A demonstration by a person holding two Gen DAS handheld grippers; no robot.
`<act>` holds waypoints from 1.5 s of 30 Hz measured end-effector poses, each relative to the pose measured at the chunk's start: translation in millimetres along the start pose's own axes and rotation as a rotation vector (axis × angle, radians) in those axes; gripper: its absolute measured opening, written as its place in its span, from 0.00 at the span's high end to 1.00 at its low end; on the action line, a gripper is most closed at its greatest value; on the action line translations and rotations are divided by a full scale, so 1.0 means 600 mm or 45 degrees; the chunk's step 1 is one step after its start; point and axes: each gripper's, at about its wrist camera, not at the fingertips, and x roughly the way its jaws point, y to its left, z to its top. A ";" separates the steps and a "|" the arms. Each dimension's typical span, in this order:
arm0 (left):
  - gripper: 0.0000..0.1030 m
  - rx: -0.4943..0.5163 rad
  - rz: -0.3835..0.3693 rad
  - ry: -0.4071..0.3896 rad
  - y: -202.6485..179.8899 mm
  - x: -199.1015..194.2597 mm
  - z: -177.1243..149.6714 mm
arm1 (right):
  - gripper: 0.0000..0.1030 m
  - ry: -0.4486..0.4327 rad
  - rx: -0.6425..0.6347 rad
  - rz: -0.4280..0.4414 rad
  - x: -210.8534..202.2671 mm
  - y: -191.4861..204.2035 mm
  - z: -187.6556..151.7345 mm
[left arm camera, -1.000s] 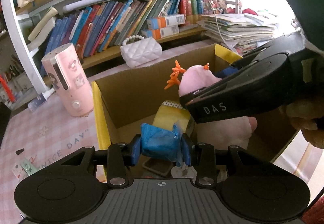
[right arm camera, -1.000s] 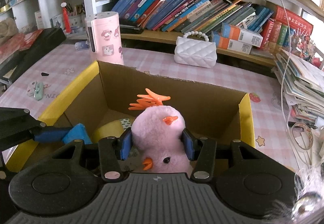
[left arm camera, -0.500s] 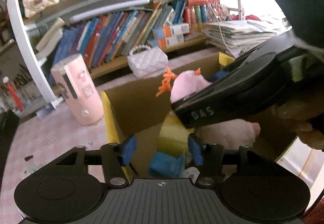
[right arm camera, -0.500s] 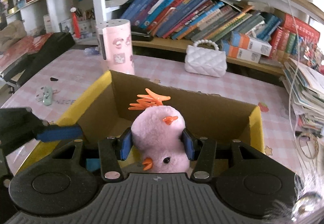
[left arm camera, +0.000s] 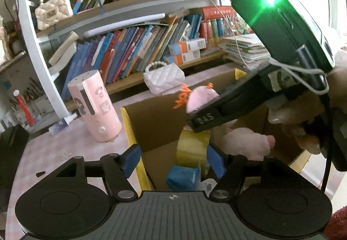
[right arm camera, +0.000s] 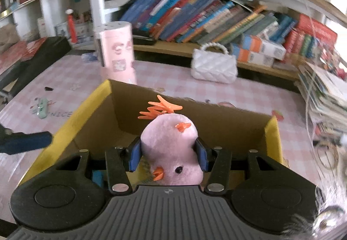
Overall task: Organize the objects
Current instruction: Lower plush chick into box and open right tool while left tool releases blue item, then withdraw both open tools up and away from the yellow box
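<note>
Plush chick point(right arm camera: 169, 149) upside-down, tongs point(right arm camera: 169, 156) hiding sides

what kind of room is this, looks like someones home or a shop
Most likely a home study or a child's room rather than a shop. Crowded shelves of books line the wall, a pink checked tablecloth covers the table, and a white quilted handbag and a loose stack of papers lie about.

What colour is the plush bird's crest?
Orange, on the pink plush bird; clearest in the right wrist view.
</note>
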 end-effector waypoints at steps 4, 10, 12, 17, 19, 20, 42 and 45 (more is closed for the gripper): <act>0.32 -0.021 -0.004 -0.002 0.004 -0.001 0.000 | 0.53 0.049 0.028 0.004 0.007 -0.010 -0.006; 0.28 -0.036 0.003 -0.038 0.006 -0.013 0.001 | 0.52 0.056 0.055 -0.014 0.006 -0.013 -0.008; 0.27 -0.049 0.009 -0.054 0.009 -0.018 0.000 | 0.51 0.054 0.073 -0.031 0.003 -0.015 -0.010; 0.23 -0.090 0.031 -0.082 0.020 -0.031 -0.002 | 0.42 0.019 0.145 -0.034 -0.016 -0.023 -0.011; 0.21 -0.105 0.035 -0.093 0.023 -0.037 -0.003 | 0.40 -0.003 0.158 -0.043 -0.027 -0.021 -0.011; 0.21 -0.111 0.036 -0.098 0.024 -0.040 -0.003 | 0.40 -0.014 0.165 -0.048 -0.034 -0.020 -0.012; 0.21 -0.172 -0.045 -0.209 0.062 -0.152 -0.055 | 0.35 -0.237 0.378 -0.318 -0.220 0.048 -0.110; 0.21 -0.170 -0.071 -0.203 0.067 -0.168 -0.072 | 0.35 -0.205 0.400 -0.346 -0.233 0.067 -0.133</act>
